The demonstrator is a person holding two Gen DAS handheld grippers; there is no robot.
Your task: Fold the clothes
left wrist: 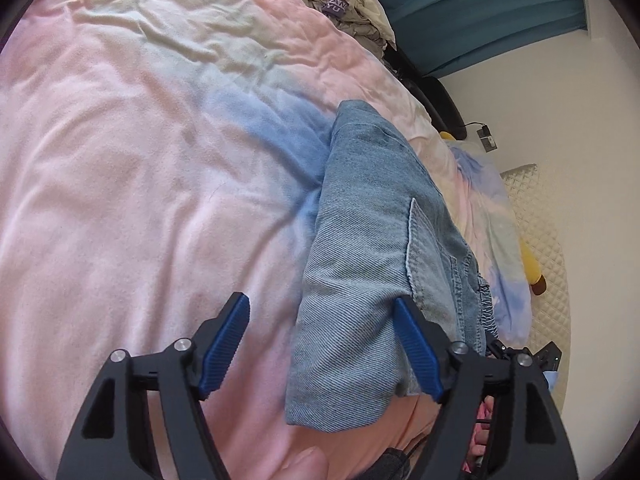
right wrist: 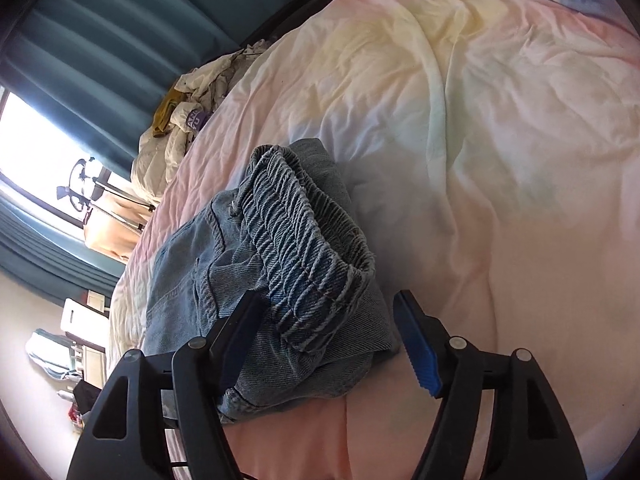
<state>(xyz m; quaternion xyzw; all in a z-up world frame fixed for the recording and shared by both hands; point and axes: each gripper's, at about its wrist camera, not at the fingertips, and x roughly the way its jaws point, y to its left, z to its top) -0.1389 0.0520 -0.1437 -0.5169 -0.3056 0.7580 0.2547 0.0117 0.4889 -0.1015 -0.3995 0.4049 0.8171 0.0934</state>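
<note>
1. Blue ribbed pads of the left gripper (left wrist: 322, 346) stand wide apart. A folded corner of the denim trousers (left wrist: 372, 248) lies between them, closer to the right-hand pad, which sits at its edge; neither pad presses on the cloth.

2. In the right wrist view, the right gripper (right wrist: 328, 344) also has its pads apart. The gathered elastic waistband (right wrist: 304, 248) lies between them. The left-hand pad rests against the denim, the other stands clear, so nothing is clamped.

3. Beyond both sets of jaws the trousers lie folded into a long, narrow stack on the pastel bedspread (left wrist: 140, 160), running away from the left jaws, with a back pocket (left wrist: 432, 248) showing on top.

4. Judged by look, the denim is soft but thick: heavier than a shirt, rough enough not to slip, not fragile. Layers will slide apart if only the top one is pinched.

5. Best holds seem to be the thick waistband, and the folded edge by the left jaws, taking all layers at once.

6. Far past the jaws, a heap of unfolded clothes (left wrist: 348, 4) waits at the bed's edge below a teal curtain (left wrist: 480, 8).
</note>
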